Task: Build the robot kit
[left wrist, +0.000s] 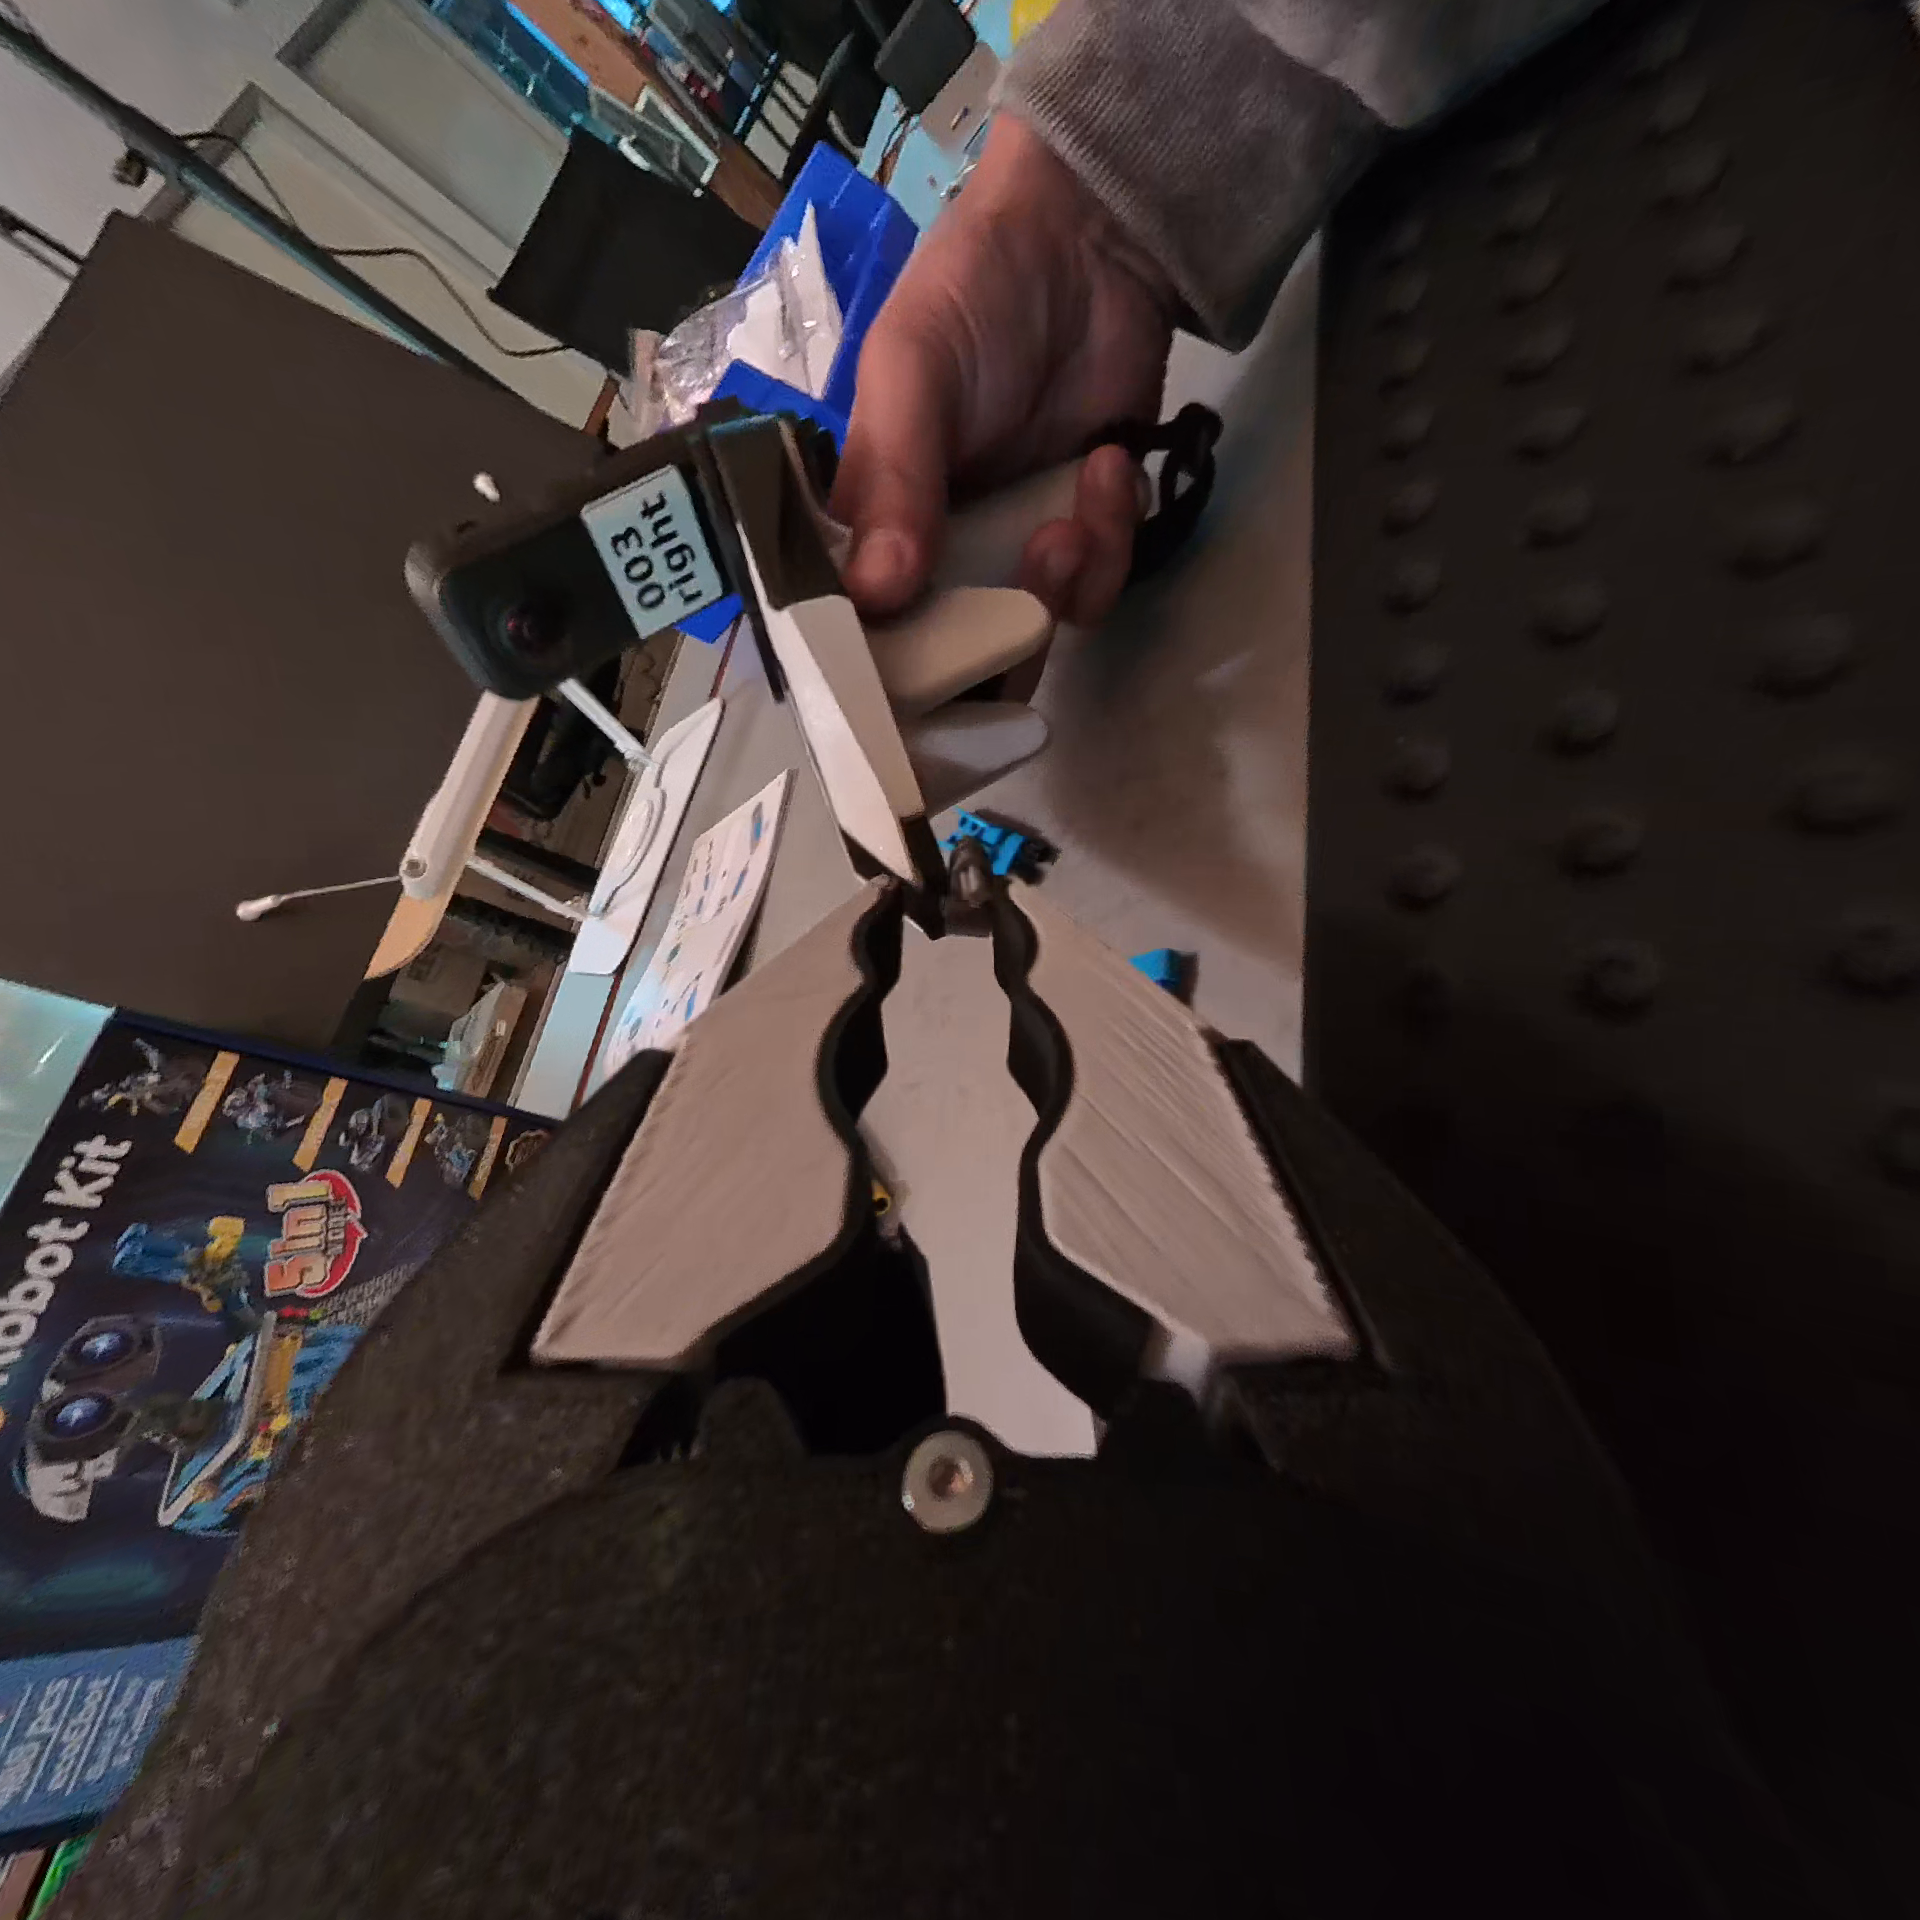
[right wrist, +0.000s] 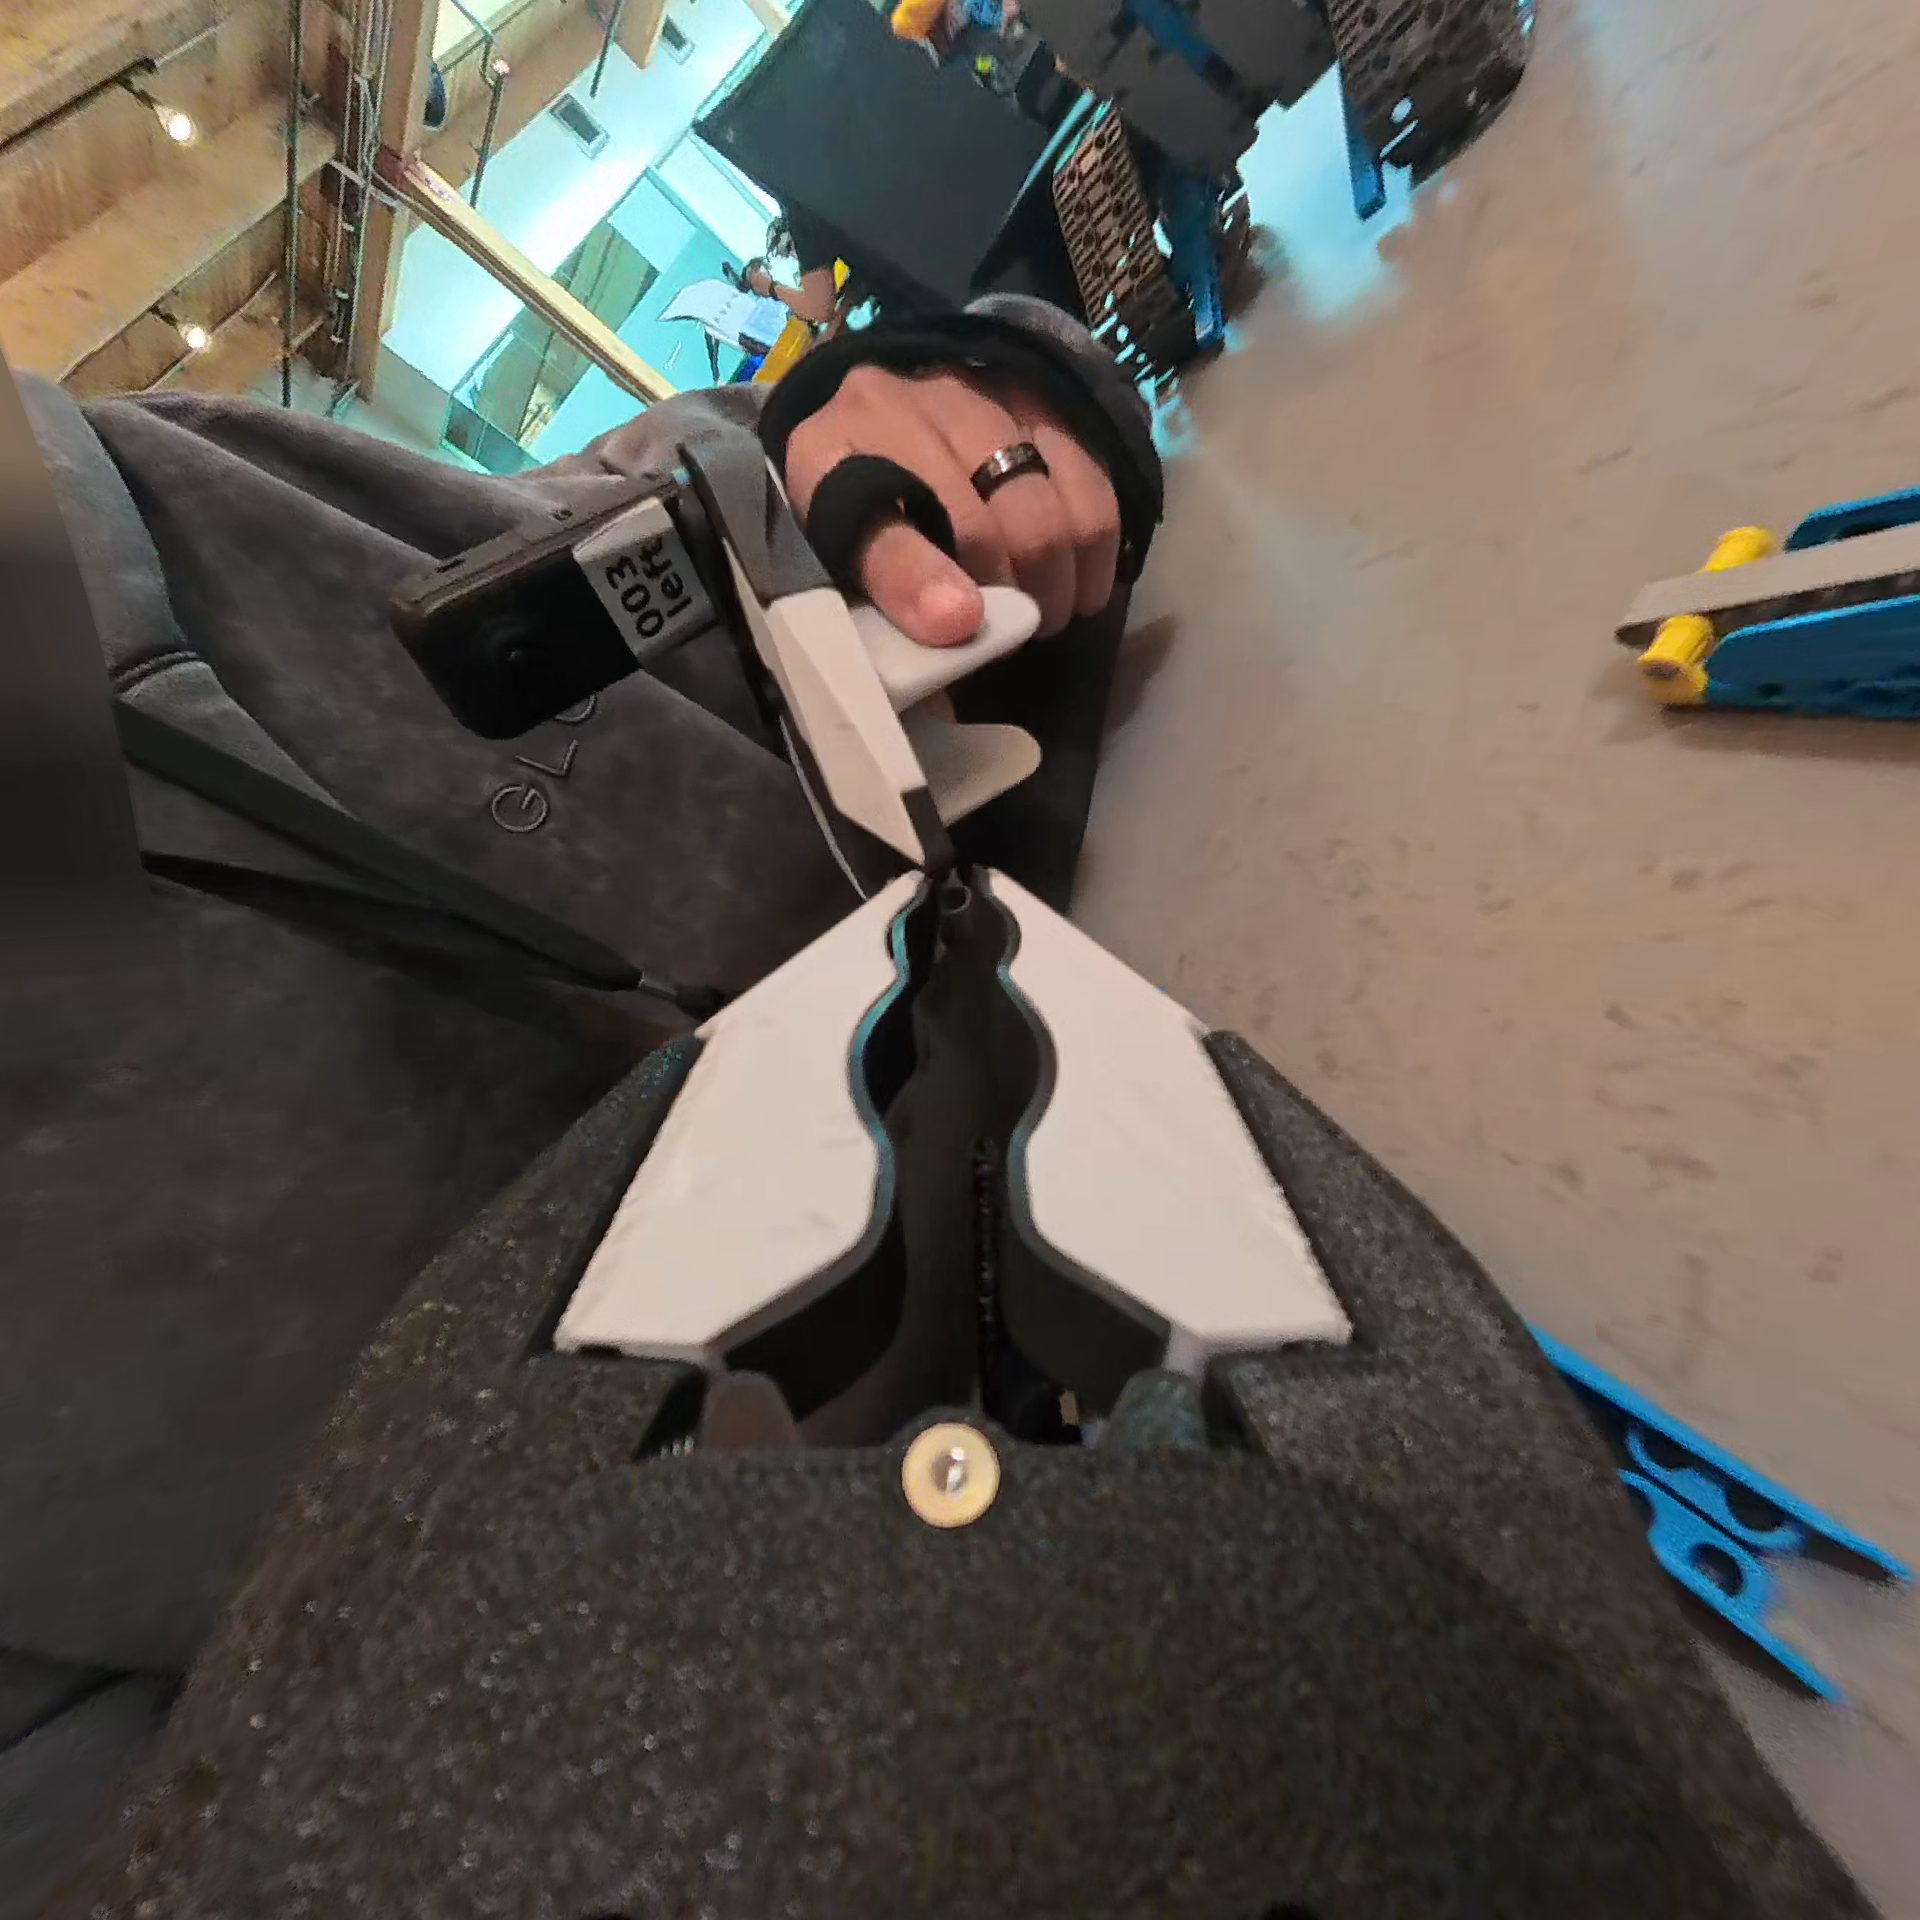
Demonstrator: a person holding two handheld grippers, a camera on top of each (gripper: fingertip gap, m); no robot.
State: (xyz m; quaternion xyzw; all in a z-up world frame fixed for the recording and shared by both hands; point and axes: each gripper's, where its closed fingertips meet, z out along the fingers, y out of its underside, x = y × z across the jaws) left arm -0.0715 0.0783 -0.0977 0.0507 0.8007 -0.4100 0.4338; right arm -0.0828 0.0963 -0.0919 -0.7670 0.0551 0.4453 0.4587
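In the left wrist view my left gripper (left wrist: 948,896) has its tips close around a small dark pin (left wrist: 968,883) with a pale band. My right gripper (left wrist: 914,871), held in a bare hand (left wrist: 997,343), comes down from above and its narrow tip meets the same pin. In the right wrist view my right gripper (right wrist: 953,881) is nearly closed on the pin (right wrist: 956,896). My left gripper (right wrist: 928,850), held in a hand with a ring and a black strap (right wrist: 997,499), touches the pin from above. Both are raised above the grey table (right wrist: 1455,935).
A dark studded plate (left wrist: 1610,623) fills the right of the left wrist view. A kit box (left wrist: 156,1299), a printed sheet (left wrist: 717,914), a blue bin (left wrist: 842,260) and loose blue pieces (left wrist: 1003,840) lie around. Blue beams (right wrist: 1808,644) (right wrist: 1714,1538) and a tracked build (right wrist: 1195,177) lie on the table. The grippers are tip to tip, or close to it.
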